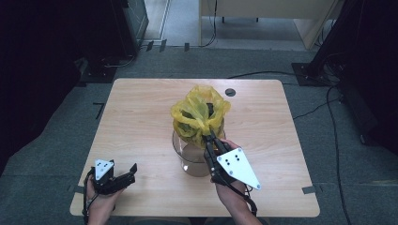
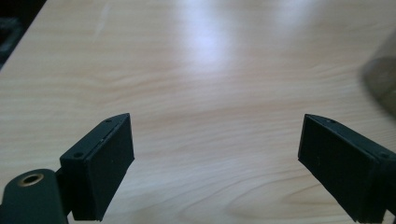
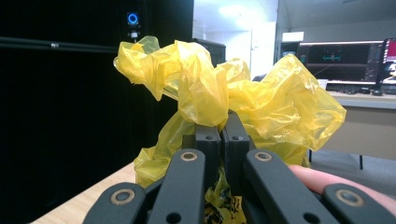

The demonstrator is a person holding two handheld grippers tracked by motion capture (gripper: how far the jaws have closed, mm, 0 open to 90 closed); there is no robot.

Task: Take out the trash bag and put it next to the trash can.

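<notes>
A yellow plastic bag (image 1: 199, 115) sits bunched up in a clear glass jar (image 1: 187, 157) near the middle of the wooden table (image 1: 141, 117), most of its crumpled film billowing above the rim. The right gripper (image 1: 211, 137) has its jaws pressed together on a fold of the bag at the near side; in the right gripper view the film (image 3: 219, 93) spills out just above the closed jaw tips. The left gripper (image 1: 130, 172) rests low near the table's front left corner, well apart from the jar, its jaws spread with nothing between them.

The step in hand looks like working the bag at the jar's mouth, pulling it up or spreading it. To do that well, the pinch should hold plenty of film, since thin plastic slips and tears. The pull should be slow and straight, and the free gripper could steady the jar so it does not tip or slide.
</notes>
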